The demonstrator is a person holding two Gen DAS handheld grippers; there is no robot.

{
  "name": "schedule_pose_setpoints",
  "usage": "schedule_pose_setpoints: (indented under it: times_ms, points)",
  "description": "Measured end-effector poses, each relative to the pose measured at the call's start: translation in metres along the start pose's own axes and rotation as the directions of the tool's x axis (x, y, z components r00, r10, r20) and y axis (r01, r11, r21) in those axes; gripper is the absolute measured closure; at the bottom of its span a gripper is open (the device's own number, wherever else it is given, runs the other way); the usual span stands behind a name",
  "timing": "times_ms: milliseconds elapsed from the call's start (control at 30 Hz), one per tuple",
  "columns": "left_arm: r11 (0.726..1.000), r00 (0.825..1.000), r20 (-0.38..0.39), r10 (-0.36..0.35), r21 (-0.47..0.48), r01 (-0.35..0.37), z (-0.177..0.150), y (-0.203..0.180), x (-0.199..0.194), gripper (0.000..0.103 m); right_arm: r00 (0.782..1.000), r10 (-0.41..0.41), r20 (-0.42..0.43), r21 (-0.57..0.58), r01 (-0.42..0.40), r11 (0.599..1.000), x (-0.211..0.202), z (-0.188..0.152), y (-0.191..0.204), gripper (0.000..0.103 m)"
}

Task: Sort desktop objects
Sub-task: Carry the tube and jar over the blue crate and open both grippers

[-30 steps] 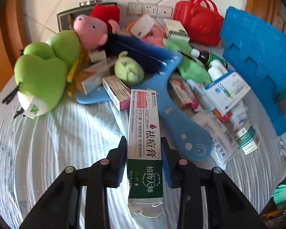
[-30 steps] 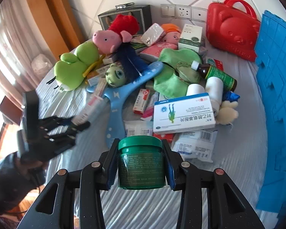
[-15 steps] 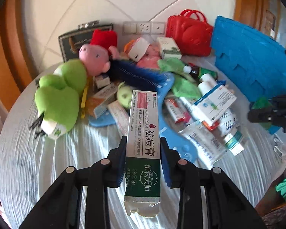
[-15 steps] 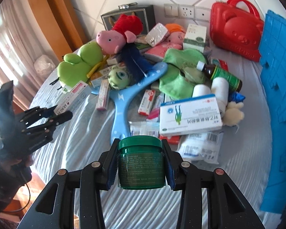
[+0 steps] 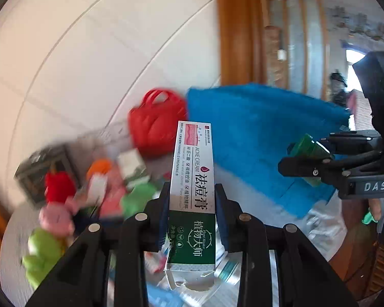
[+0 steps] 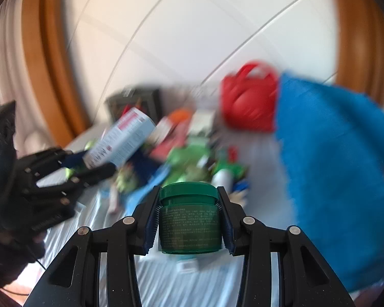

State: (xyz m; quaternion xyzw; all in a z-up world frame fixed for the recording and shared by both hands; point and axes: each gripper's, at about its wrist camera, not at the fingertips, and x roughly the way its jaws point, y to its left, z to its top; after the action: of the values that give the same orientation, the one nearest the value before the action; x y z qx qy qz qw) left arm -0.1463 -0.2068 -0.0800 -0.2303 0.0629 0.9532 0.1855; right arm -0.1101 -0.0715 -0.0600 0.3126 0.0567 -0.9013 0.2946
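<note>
A white tiled wall (image 5: 89, 64) fills the top of both of your views, framed by wooden trim (image 6: 46, 58). Below it lies the table (image 6: 166, 281) under a pale ribbed cloth, its near part bare in the right wrist view. A big blue foam sheet (image 5: 256, 133) stands along the table's right side, with a red handled case (image 5: 153, 128) just left of it by the wall. The blurred heap of toys and boxes (image 5: 89, 197) crowds the middle and left; a green plush (image 5: 41, 250) sits at its near left end.

Your left gripper (image 5: 192, 220) has its fingers clamped on the sides of a long acne cream box (image 5: 193, 179), which points away from you, its torn flap nearest the camera. Your right gripper (image 6: 189, 220) has its pads pressed on a green jar (image 6: 189, 220) with a green lid.

Only the left view shows the right gripper from the side, jar in front of the blue sheet. Only the right view shows the left gripper off to the left, its box tilted above the heap.
</note>
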Motion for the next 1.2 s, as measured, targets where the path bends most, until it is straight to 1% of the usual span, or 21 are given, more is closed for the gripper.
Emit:
schedule_pose_setpoints:
  times_ms: [67,133,167,233,267,333,367,400,467,567,600,633,667,700,733,767,833,933,1000,1100,1200]
  points:
    - [0.999,0.999,0.033,-0.042,0.031,0.041,0.029,-0.023,0.006,0.072,0.996,-0.056,0.072,0.033,0.054,0.998,-0.036,0.012,-0.024,0.063]
    - [0.993,0.993,0.083,-0.080,0.088,0.072,0.065,-0.056,0.015,0.072,0.984,-0.116,0.137,0.064,0.108,0.992,-0.070,0.022,-0.049,0.063]
    - [0.992,0.991,0.096,-0.092,0.100,0.082,0.078,-0.068,0.020,0.072,0.970,-0.167,0.179,0.081,0.155,0.985,-0.092,0.027,-0.066,0.063]
    - [0.986,0.986,0.111,-0.126,0.123,0.112,0.109,-0.099,0.035,0.072,0.947,-0.234,0.219,0.107,0.215,0.971,-0.117,0.035,-0.093,0.063]
    - [0.985,0.985,0.110,-0.131,0.125,0.117,0.124,-0.116,0.046,0.072,0.935,-0.266,0.234,0.127,0.242,0.962,-0.130,0.038,-0.113,0.063]
    - [0.979,0.981,0.103,-0.168,0.131,0.154,0.144,-0.145,0.064,0.072,0.914,-0.322,0.247,0.155,0.291,0.944,-0.146,0.044,-0.146,0.063]
    - [0.978,0.979,0.111,-0.169,0.142,0.152,0.155,-0.162,0.073,0.072,0.903,-0.356,0.240,0.170,0.322,0.931,-0.152,0.046,-0.168,0.063]
    - [0.978,0.980,0.112,-0.166,0.148,0.148,0.160,-0.174,0.082,0.072,0.900,-0.369,0.234,0.183,0.332,0.925,-0.155,0.047,-0.185,0.063]
    - [0.974,0.979,0.095,-0.181,0.152,0.165,0.175,-0.199,0.103,0.072,0.897,-0.386,0.215,0.201,0.346,0.917,-0.157,0.050,-0.220,0.063]
    - [0.976,0.984,0.069,-0.162,0.156,0.150,0.192,-0.231,0.131,0.072,0.895,-0.403,0.191,0.206,0.365,0.908,-0.153,0.053,-0.260,0.063]
    - [0.979,0.987,0.070,-0.144,0.156,0.132,0.197,-0.241,0.138,0.068,0.896,-0.403,0.186,0.211,0.365,0.907,-0.150,0.055,-0.276,0.062]
    - [0.981,0.990,0.073,-0.121,0.161,0.108,0.202,-0.249,0.143,0.054,0.896,-0.406,0.180,0.220,0.365,0.905,-0.148,0.057,-0.291,0.062]
    - [0.983,0.992,0.075,-0.098,0.164,0.085,0.206,-0.257,0.148,0.045,0.896,-0.405,0.180,0.226,0.363,0.904,-0.148,0.058,-0.299,0.051]
    - [0.985,0.993,0.082,-0.081,0.161,0.067,0.210,-0.261,0.150,0.030,0.898,-0.402,0.181,0.235,0.357,0.904,-0.147,0.059,-0.312,0.030]
    - [0.988,0.993,0.099,-0.063,0.150,0.048,0.214,-0.264,0.150,0.026,0.895,-0.406,0.186,0.245,0.358,0.901,-0.148,0.059,-0.320,0.025]
    - [0.989,0.992,0.111,-0.054,0.143,0.037,0.217,-0.267,0.148,0.025,0.889,-0.412,0.198,0.254,0.359,0.898,-0.151,0.059,-0.329,0.025]
    - [0.991,0.992,0.122,-0.036,0.134,0.019,0.221,-0.271,0.146,0.024,0.892,-0.395,0.218,0.254,0.339,0.906,-0.155,0.060,-0.339,0.025]
    - [0.991,0.994,0.114,0.006,0.130,-0.021,0.222,-0.273,0.149,0.024,0.895,-0.385,0.227,0.256,0.326,0.910,-0.161,0.056,-0.348,0.024]
    - [0.991,0.994,0.108,0.034,0.124,-0.047,0.217,-0.274,0.149,0.024,0.895,-0.388,0.219,0.260,0.330,0.908,-0.161,0.051,-0.351,0.018]
    - [0.991,0.993,0.106,0.055,0.112,-0.067,0.204,-0.273,0.144,0.024,0.899,-0.386,0.208,0.259,0.330,0.908,-0.157,0.040,-0.350,0.017]
    - [0.991,0.989,0.117,0.088,0.089,-0.099,0.192,-0.271,0.136,0.024,0.888,-0.417,0.192,0.254,0.365,0.895,-0.153,0.030,-0.348,0.015]
